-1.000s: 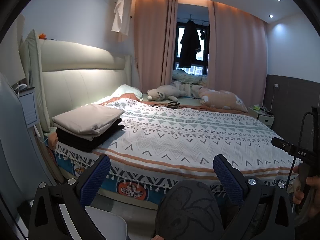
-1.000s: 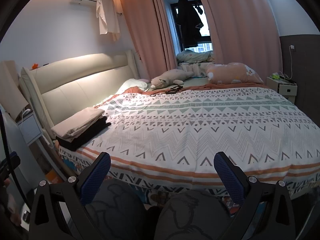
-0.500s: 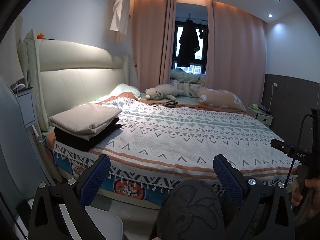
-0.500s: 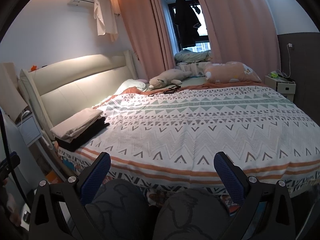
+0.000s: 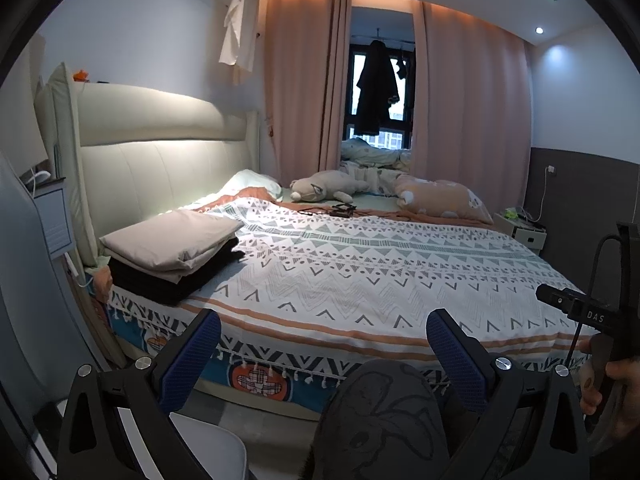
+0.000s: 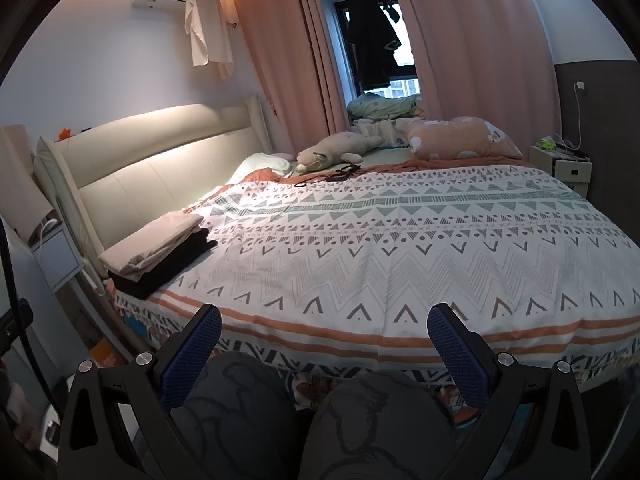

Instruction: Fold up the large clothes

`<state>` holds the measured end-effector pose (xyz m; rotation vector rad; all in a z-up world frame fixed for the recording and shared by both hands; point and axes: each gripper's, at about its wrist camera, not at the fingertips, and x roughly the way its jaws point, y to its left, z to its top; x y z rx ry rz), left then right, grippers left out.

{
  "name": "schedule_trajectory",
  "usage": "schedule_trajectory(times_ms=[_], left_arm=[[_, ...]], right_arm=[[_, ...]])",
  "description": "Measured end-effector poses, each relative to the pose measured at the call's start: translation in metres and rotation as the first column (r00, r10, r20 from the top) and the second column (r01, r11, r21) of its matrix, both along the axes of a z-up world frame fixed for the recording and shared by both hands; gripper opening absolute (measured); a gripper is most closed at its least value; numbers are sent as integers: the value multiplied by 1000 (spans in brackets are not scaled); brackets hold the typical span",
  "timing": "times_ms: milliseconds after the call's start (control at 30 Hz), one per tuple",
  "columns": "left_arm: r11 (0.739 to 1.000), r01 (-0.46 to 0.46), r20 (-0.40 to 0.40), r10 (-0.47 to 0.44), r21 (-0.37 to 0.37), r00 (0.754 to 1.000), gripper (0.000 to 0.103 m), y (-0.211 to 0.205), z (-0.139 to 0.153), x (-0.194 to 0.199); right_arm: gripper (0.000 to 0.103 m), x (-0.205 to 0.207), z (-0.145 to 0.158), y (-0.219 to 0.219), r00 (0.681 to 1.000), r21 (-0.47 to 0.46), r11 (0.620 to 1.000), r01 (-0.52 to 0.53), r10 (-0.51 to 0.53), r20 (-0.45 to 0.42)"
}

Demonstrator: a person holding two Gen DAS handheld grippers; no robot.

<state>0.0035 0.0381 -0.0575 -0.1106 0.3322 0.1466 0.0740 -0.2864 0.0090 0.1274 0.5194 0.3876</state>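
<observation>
The stack of folded beige and black clothes lies at ten o'clock on the patterned bed. My view has drifted slightly back; both grippers' fingers stay apart, empty, folding apparently finished.

patterned bed, folded clothes stack at headboard corner, plush toy, pillow

The black folded garment is mostly buried under the beige folded one, the dark tangle of stuff by the plush is too small to make out, and the right hand is cut off at the frame edge.
</observation>
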Motion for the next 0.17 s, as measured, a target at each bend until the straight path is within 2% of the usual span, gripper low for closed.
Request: schedule_trajectory(times_ms=[167], left_arm=[[1000,1,-1,-1,-1,1000,103,0,0,1]], right_arm=[[103,2,-2,-1,1000,-1,1000,2,-2,-7]])
